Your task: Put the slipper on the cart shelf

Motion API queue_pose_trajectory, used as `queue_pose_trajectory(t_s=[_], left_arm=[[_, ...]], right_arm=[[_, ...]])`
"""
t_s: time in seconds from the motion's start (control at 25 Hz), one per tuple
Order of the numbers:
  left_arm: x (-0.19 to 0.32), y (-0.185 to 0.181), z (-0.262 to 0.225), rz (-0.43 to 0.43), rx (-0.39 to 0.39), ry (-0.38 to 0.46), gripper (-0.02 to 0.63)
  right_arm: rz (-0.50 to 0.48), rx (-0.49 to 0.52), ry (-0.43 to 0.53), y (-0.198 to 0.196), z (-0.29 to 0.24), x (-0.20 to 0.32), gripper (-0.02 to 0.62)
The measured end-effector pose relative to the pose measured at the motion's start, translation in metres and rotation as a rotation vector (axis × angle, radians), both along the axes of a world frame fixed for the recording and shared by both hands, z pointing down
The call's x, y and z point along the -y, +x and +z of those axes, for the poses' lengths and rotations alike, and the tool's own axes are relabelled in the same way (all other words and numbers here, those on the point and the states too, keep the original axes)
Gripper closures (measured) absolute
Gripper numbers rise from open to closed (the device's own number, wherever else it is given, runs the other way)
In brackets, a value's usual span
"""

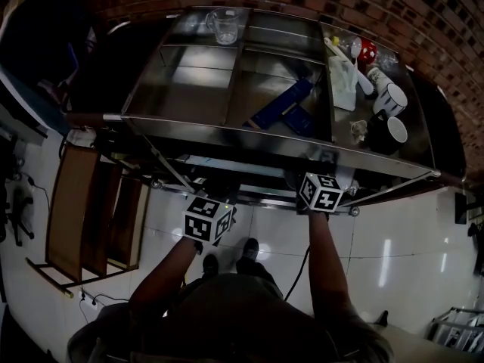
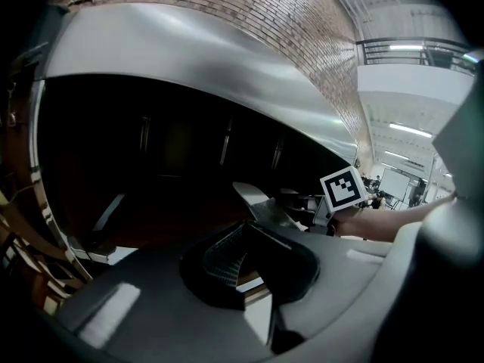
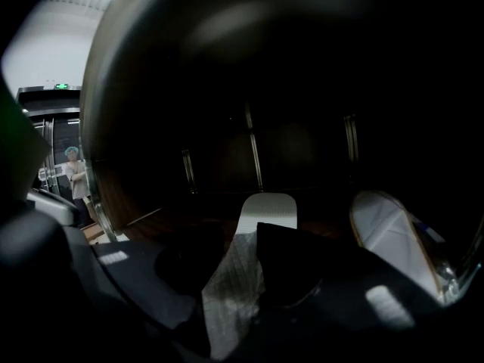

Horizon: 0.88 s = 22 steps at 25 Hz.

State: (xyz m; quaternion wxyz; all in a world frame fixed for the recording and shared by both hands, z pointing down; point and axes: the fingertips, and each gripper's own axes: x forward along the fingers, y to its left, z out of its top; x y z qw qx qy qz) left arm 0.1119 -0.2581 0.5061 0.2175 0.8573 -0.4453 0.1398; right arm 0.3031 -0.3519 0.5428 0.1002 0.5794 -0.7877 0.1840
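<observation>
Slipper [image 3: 393, 237] check: up close, right tongs [image 3: 255, 240] pinched together on nothing, left tongs [image 2: 242, 237] likewise. Both reach low under the cart's top tray [image 1: 227, 131], because just beyond them the pale sole lies flat on the dark lower shelf [image 3: 325, 225], where the task wants it.

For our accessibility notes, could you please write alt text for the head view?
From above, a person holds the left gripper and right gripper low at the front of a steel cart. Its top carries a glass jug, a blue item and white mugs.
</observation>
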Motion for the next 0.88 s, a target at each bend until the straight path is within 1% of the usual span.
queue_pose_trajectory(t_s=[0.2,0.32,0.44,0.56,0.68,0.88], left_arm=[[-0.006,0.001,-0.013,0.025,-0.031,0.029,0.598],[-0.012,0.002,-0.024,0.041,-0.05,0.053,0.598],[-0.019,0.003,-0.037,0.056,-0.073,0.081,0.598],[-0.028,0.003,-0.05,0.069,-0.09,0.106,0.598],[-0.037,-0.002,-0.061,0.082,-0.092,0.127,0.598],[-0.048,-0.014,-0.08,0.086,-0.105,0.157,0.598]], right_arm=[[-0.007,-0.004,0.041,-0.015,-0.028,-0.031,0.489],[-0.027,0.025,0.079,-0.029,-0.05,-0.054,0.527],[-0.061,0.039,0.123,-0.044,-0.073,-0.077,0.591],[-0.103,0.043,0.167,-0.064,-0.093,-0.098,0.595],[-0.132,0.069,0.207,-0.083,-0.114,-0.114,0.595],[-0.182,0.099,0.256,-0.112,-0.145,-0.13,0.595]])
